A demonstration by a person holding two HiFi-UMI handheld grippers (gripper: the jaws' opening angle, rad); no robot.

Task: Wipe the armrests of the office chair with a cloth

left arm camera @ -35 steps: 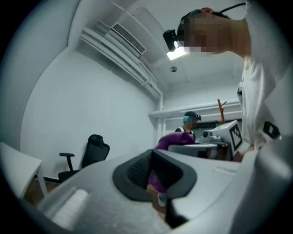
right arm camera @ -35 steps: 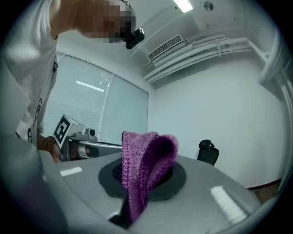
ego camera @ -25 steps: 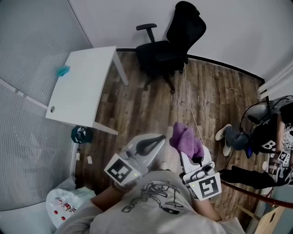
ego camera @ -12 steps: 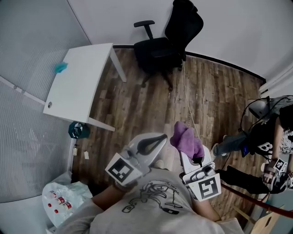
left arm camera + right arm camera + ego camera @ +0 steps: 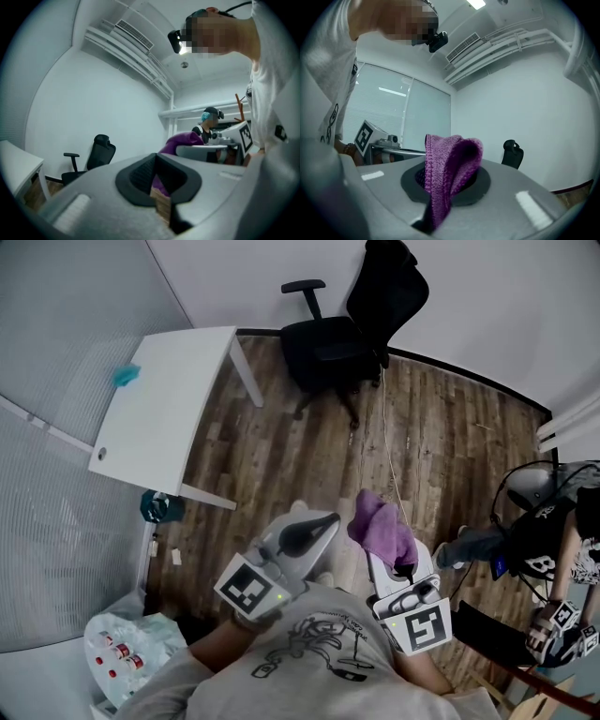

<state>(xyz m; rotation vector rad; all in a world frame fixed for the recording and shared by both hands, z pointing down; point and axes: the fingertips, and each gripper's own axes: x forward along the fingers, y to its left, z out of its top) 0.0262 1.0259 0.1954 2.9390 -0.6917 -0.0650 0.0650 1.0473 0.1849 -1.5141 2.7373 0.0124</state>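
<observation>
The black office chair (image 5: 347,338) stands against the far wall, one armrest (image 5: 305,287) showing on its left. It is small and distant in the left gripper view (image 5: 96,157) and the right gripper view (image 5: 512,158). My right gripper (image 5: 386,554) is close to my chest, shut on a purple cloth (image 5: 380,529). The cloth (image 5: 447,173) stands up in a fold from between the jaws. My left gripper (image 5: 322,523) is beside it, shut with nothing held. In the left gripper view the cloth (image 5: 183,139) shows past the closed pads (image 5: 140,176).
A white table (image 5: 159,427) with a small teal item (image 5: 126,377) stands at the left. A cable (image 5: 389,456) runs over the wood floor. A seated person (image 5: 548,521) is at the right. A plastic bag of bottles (image 5: 122,657) lies at the lower left.
Both grippers stay where they were, the cloth still held. The person at the right has drawn their legs back and shifted toward the lower right. The head view has shifted slightly.
</observation>
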